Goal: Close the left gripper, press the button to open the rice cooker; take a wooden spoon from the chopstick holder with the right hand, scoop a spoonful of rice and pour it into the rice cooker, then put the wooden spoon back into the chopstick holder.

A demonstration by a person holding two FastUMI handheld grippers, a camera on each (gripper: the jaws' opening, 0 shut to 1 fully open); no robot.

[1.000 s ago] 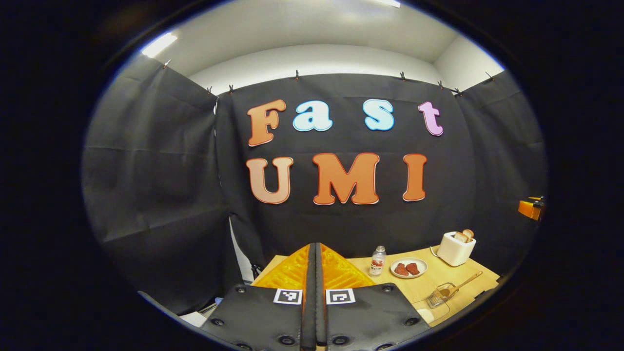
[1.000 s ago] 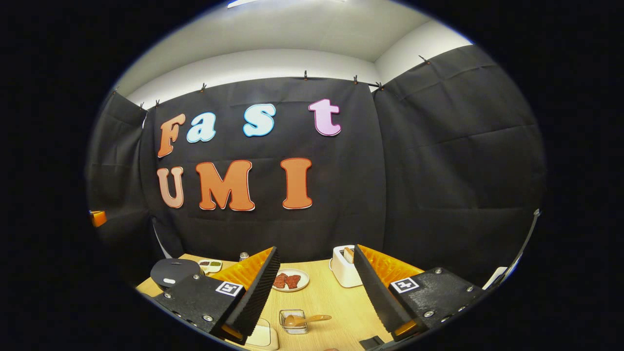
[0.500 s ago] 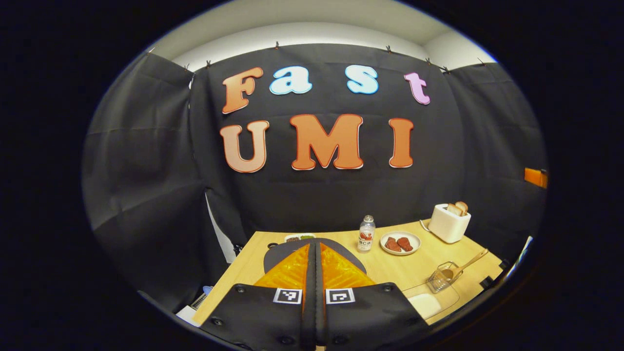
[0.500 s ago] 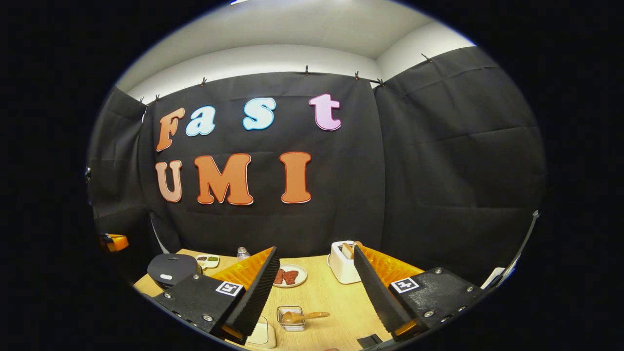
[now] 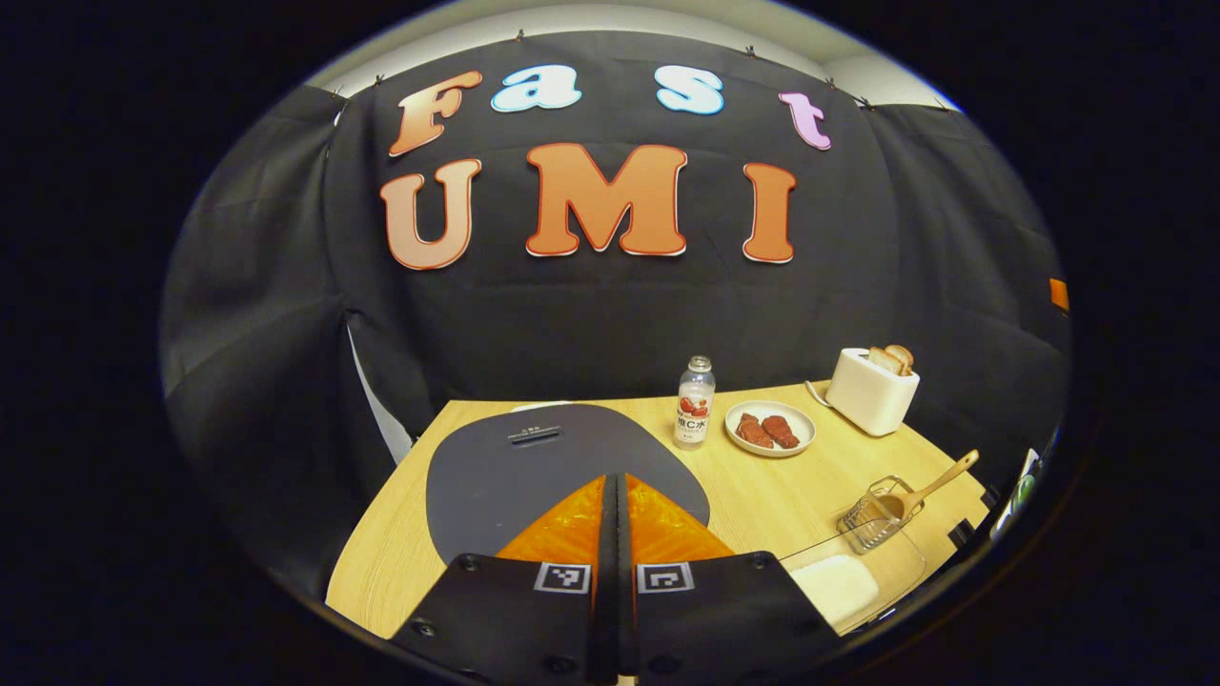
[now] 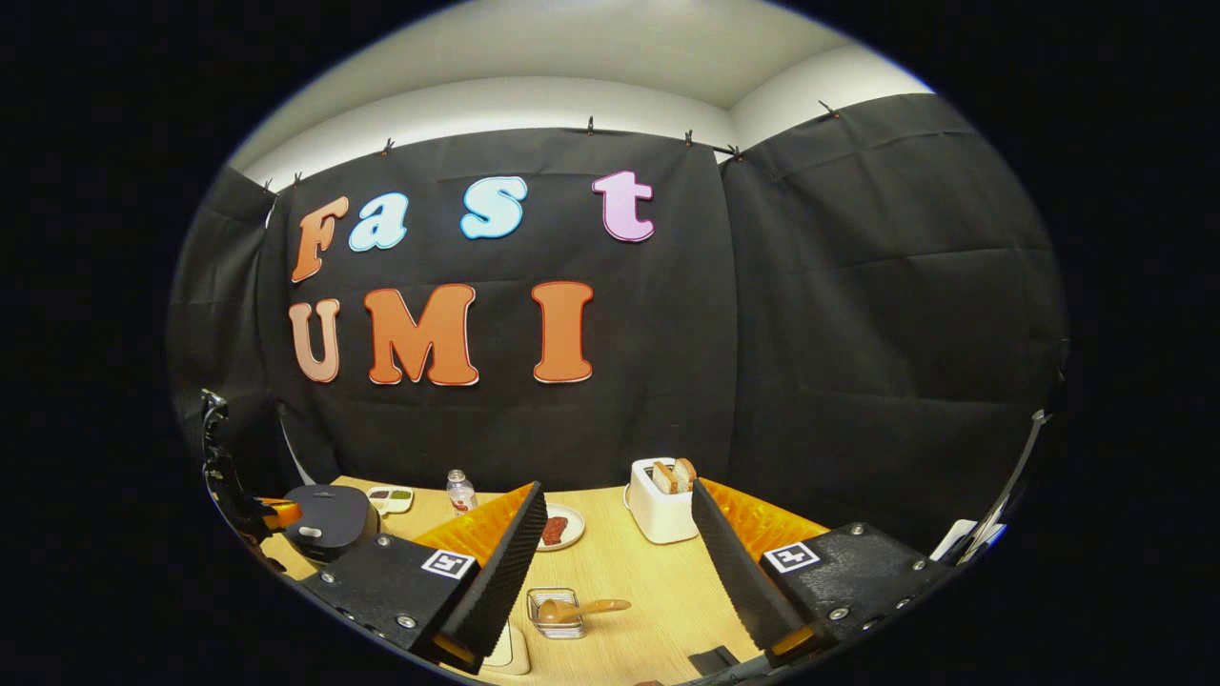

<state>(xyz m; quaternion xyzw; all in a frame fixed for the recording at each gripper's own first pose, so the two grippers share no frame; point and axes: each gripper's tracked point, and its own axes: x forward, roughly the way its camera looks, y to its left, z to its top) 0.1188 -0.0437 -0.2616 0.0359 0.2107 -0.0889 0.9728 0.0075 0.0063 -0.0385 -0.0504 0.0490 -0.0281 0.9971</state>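
Pale wood is the table under both your tools. Your left gripper has its fingers pressed together on nothing, poised above the dark lid of the one rice cooker, whose lid is down. Your right gripper is spread wide and empty, well above the table. Between its fingers you see the one chopstick holder, a clear box, with a single wooden spoon lying tilted in it, handle out to the right. Beside the holder sits one clear container of rice. Farther back stand one bottle, one plate bearing two reddish pieces, and one toaster holding two slices.
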